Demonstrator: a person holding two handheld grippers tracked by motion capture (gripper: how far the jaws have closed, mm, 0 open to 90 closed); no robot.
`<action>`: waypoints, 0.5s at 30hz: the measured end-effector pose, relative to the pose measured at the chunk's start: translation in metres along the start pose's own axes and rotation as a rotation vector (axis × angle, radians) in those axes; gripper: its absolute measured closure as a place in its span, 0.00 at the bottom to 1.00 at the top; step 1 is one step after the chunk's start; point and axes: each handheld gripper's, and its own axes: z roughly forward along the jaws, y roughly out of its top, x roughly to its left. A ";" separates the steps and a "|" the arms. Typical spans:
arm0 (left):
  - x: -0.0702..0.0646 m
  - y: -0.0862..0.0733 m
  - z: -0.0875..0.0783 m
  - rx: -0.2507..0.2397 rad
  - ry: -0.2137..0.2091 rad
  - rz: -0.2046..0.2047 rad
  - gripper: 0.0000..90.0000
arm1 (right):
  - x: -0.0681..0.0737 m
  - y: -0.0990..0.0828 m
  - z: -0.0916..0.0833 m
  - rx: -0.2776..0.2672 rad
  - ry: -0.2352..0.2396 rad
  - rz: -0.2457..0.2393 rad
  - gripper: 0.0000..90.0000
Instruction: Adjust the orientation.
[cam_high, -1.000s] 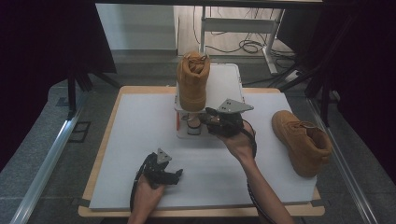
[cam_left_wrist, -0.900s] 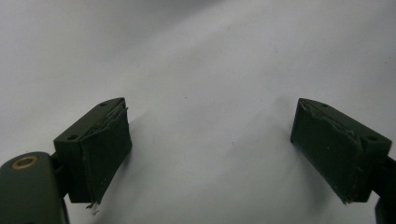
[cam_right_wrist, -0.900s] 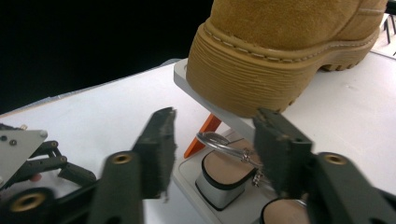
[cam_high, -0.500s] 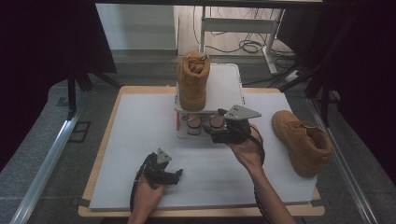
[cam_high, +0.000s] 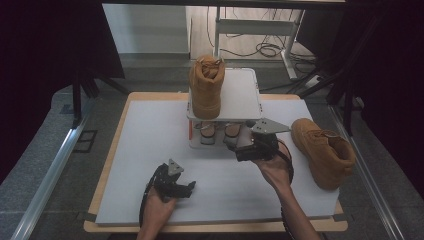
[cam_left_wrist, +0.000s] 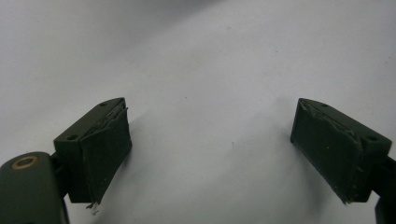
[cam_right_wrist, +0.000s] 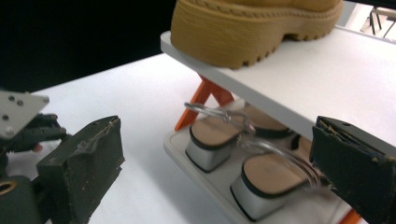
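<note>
Right gripper is sitting at the front edge of the two-tier shoe rack, near the table's far edge. Its fingers have just been opening and are standing wide, released, gripping nothing. The pair of heeled sandals is lying on the rack's lower shelf, just ahead of the fingertips and between their lines, not touching either pad. One tan boot is standing on the rack's top shelf; a second boot is lying near the table's right edge. Left gripper is resting near the front edge, fingers spread, empty, over bare table.
</note>
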 end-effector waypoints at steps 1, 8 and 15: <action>0.000 0.000 0.000 0.000 0.000 0.000 0.13 | -0.001 -0.002 -0.002 0.002 -0.003 0.001 0.02; 0.000 0.000 0.000 0.001 -0.001 0.000 0.13 | -0.007 -0.016 -0.016 0.007 -0.013 0.034 0.00; 0.000 0.000 0.000 0.000 0.000 0.000 0.13 | -0.013 -0.030 -0.030 0.020 -0.028 0.059 0.00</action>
